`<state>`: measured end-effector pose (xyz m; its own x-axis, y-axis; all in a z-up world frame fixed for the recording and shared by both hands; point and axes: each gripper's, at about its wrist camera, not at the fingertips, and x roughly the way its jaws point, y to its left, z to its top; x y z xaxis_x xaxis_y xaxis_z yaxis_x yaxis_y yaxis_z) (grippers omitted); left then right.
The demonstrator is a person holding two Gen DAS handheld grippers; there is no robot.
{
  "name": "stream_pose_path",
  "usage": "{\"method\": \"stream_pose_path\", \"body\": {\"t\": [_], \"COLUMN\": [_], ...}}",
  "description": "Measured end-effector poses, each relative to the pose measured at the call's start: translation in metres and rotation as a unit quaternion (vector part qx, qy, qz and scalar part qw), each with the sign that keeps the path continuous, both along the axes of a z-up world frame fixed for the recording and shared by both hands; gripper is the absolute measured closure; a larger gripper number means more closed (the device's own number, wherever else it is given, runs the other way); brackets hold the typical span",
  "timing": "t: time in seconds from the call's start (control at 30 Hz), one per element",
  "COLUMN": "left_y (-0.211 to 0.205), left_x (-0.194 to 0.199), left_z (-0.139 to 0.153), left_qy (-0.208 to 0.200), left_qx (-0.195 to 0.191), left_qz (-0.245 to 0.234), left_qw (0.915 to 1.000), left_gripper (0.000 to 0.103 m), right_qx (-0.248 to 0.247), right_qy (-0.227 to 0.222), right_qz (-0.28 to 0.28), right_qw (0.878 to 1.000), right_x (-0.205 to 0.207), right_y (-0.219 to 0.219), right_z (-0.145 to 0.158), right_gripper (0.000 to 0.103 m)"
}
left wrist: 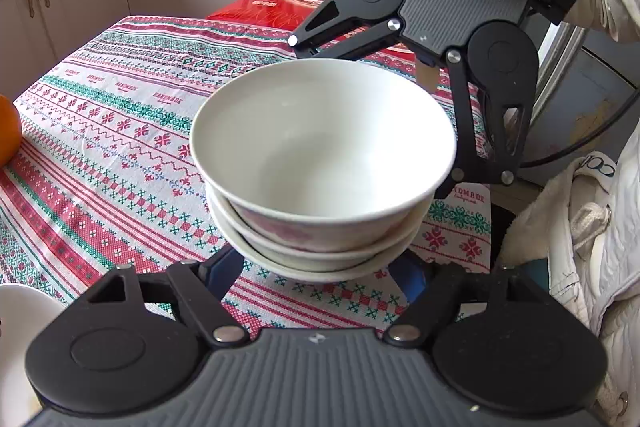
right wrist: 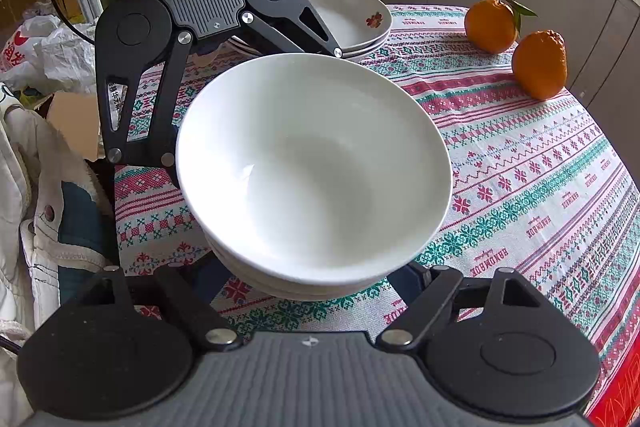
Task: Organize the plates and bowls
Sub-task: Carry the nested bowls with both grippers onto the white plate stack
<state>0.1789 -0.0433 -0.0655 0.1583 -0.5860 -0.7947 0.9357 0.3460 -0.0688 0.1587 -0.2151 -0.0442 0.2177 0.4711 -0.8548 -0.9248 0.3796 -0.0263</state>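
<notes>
Bowl stack (left wrist: 320, 187) between both open hand-held grippers

Count, right wrist view:
- nested white ceramic bowls (right wrist: 316, 163), frame centre: three, judging by rims
- shallow white plates with red flower motif (right wrist: 352, 15), top centre: at least two stacked
- round oranges (right wrist: 490, 25), upper right: two
- black two-finger grippers (right wrist: 256, 115): two

white bowls (right wrist: 316, 163) (pink-flowered outside), red-green patterned tablecloth (right wrist: 520, 163)
</notes>
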Motion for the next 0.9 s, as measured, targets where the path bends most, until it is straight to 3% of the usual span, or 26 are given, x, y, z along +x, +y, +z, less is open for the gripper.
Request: {"method": "stream_pose_path", "body": {"t": [0.4, 0.9], "left_y": [0.005, 0.072], "left_x": [-0.006, -0.004], "left_z": [0.008, 0.048], "left_qy": [-0.018, -0.066], "left_qx": [-0.006, -0.022], "left_qz": [-0.001, 0.059], "left_qw": [0.9998, 0.9958], "left_gripper": [0.025, 0.025], "right_qx": [-0.013, -0.026], "right_qy": [-0.001, -0.068], "right_qz": [-0.009, 0.052], "right_qw": [1.000, 0.996], "right_x": [-0.003, 0.010], "right_y": [0.009, 0.081], "right_z": [0.010, 0.053], "right_gripper": [0.017, 0.017]}}
